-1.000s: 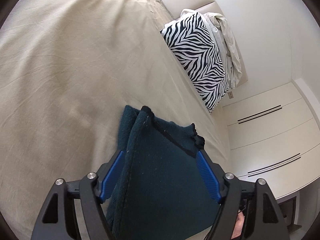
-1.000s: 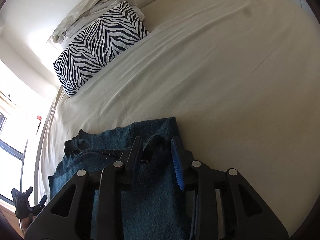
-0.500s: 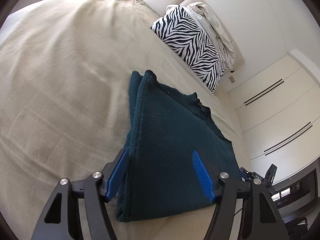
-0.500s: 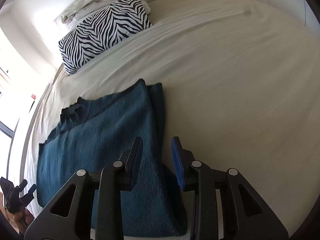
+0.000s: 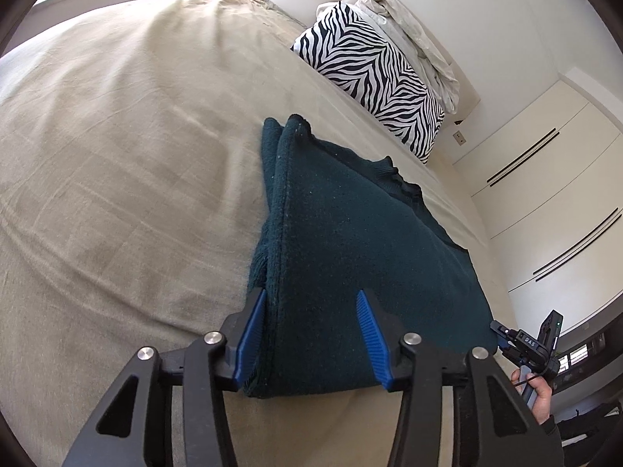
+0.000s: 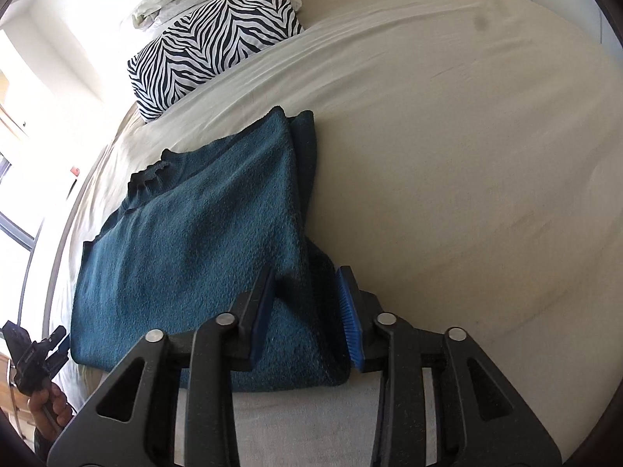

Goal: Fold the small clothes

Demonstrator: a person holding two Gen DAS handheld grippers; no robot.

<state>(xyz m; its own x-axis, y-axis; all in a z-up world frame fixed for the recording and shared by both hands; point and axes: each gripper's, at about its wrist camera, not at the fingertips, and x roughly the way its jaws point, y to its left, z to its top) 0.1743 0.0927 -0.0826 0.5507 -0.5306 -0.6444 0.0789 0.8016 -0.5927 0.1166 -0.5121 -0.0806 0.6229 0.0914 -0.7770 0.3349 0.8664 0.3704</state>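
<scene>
A dark teal sweater (image 5: 350, 241) lies folded flat on the beige bed (image 5: 117, 155), its collar toward the pillow. My left gripper (image 5: 310, 292) hovers over the sweater's near left corner. Its jaws are closing, with the folded edge between the blue pads (image 5: 249, 334) but not squeezed. In the right wrist view the sweater (image 6: 194, 241) fills the left half. My right gripper (image 6: 305, 270) straddles its near right corner; its jaws are opening and the cloth lies loose between them. Each view shows the other gripper (image 5: 525, 346) (image 6: 31, 350) in a hand at the frame's edge.
A zebra-print pillow (image 5: 373, 74) (image 6: 214, 43) and a crumpled white sheet (image 5: 412, 35) sit at the head of the bed. White wardrobe doors (image 5: 545, 202) stand beyond the bed's side. A bright window (image 6: 15, 202) is at the left.
The sweater, held up bunched in both grippers a second ago, now lies flat on the bed. Both grippers drew back to its near edge. The right jaws widened and the left jaws narrowed.
</scene>
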